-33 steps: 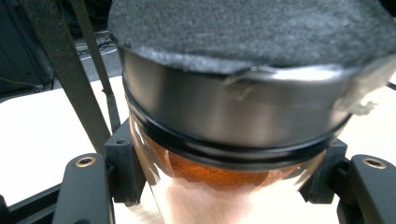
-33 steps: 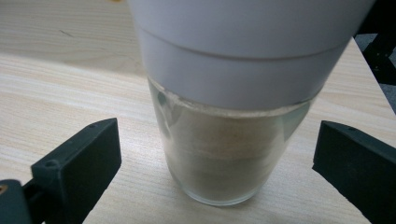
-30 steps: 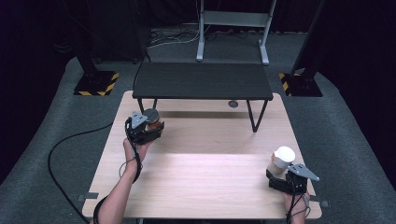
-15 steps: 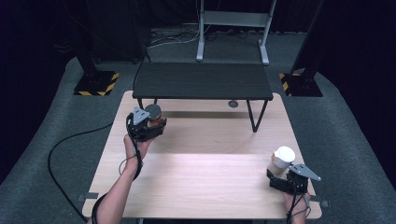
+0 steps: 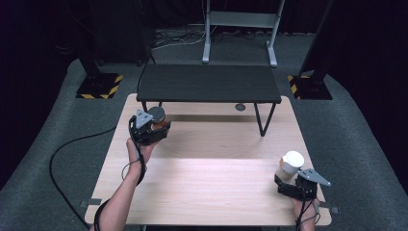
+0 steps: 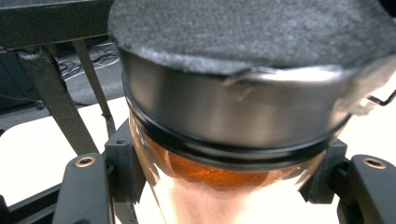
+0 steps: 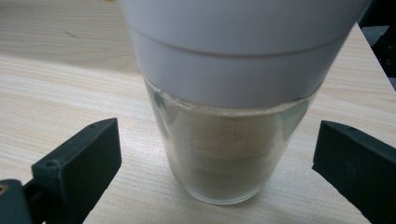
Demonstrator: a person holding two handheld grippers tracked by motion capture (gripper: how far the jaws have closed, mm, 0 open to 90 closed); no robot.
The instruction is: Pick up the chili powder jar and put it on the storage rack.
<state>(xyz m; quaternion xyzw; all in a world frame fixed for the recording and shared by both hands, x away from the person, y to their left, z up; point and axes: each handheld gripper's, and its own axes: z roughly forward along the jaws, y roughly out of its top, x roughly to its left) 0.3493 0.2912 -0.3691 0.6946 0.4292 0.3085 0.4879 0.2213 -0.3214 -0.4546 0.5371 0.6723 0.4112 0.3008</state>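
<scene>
The left claw [image 5: 155,126] is clamped on a glass jar [image 6: 224,154] that holds a reddish-orange powder and carries a dark metal lid [image 6: 233,116] with a grey felt-like top. In the left gripper view the two black jaws press on the jar's glass just under the lid, one on each side. In the high view this jar [image 5: 158,120] sits in the claw over the far left part of the wooden surface [image 5: 211,168], just in front of the low black bench [image 5: 207,83] standing on the far end of it; whether the jar's base touches the wood cannot be told. Its long axis runs close to upright, lid end up, tipped slightly toward the camera on the claw. The right claw [image 5: 288,180] stands wide open at the near right corner of the surface. A second jar [image 7: 229,149], of clear glass with a pale beige powder and a white cap [image 7: 233,51], stands between its jaws, and the right gripper view shows a clear gap on both sides, so neither jaw touches it. That jar rests upright on the wood on its base, cap upward, long axis vertical. The two jars are well apart, at opposite sides of the surface.
</scene>
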